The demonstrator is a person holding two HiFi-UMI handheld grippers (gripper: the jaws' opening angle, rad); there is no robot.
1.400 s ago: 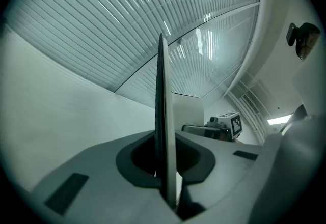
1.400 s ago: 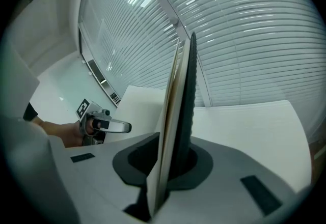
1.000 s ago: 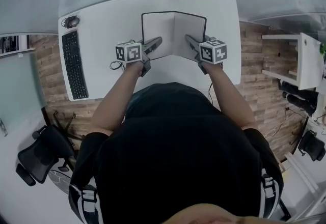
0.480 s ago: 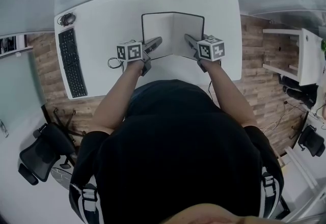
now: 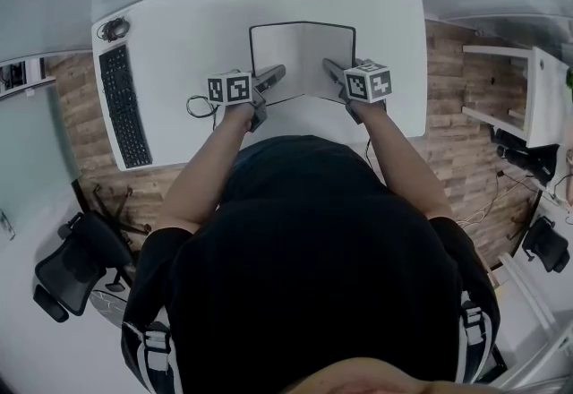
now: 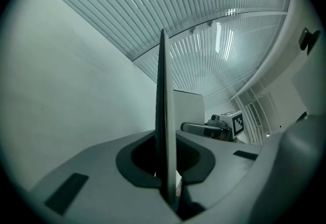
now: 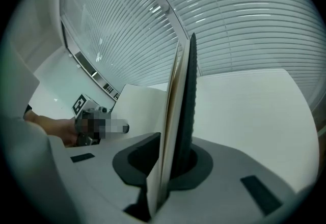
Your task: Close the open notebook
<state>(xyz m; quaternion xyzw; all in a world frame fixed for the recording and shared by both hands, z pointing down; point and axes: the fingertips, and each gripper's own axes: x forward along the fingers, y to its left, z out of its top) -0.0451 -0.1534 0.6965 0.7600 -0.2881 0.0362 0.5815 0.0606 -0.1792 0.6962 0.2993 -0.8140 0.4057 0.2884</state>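
While the open notebook sat near the middle of the white desk, its black-edged halves spread either side of the spine, both tongs had hold of it at the near edge. The left gripper was clamped on the left half; in the left gripper view the dark cover and pale pages ran edge-on between the jaws, pinched tight with no gap. The right gripper was clamped on the right half in the same way, the right gripper view showing the pages and the ribbed black cover squeezed between its jaws. Whether the halves lay flat on the desk could not be told. A black keyboard lay along the desk's left end, well apart from the notebook, with a mouse at the far left corner.
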